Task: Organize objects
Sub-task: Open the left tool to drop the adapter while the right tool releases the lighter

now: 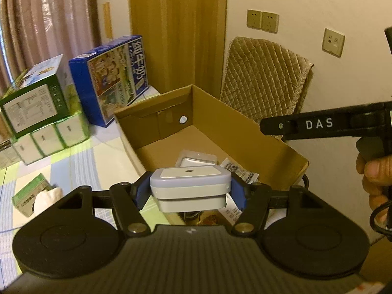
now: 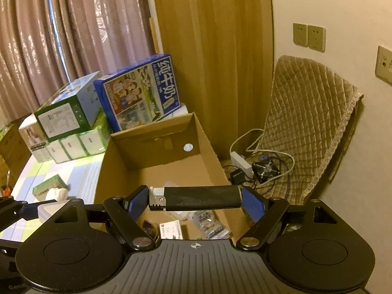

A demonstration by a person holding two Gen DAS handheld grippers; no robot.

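Dim room, warm light, cream wall [image 2: 330,5].
Pink curtain [image 2: 80,31] at left, wood panel [image 2: 213,49] centre, wall sockets [image 1: 262,20] upper right, quilted cushion [image 2: 306,112] leaning on the wall, cables [image 2: 259,161] on the floor.

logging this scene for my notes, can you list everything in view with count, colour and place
cardboard box: 1, brown, open, centre of table
small packets: several, mixed, inside box
white plug-in device: 1, white, in left gripper
lighter: 1, black, in right gripper
milk carton box: 1, blue, behind box
green cartons: several, green-white, stacked left
small green box: 1, on table left
quilted cushion: 1, tan, against wall
power strip: 1, white, floor
left gripper: shut
right gripper: shut
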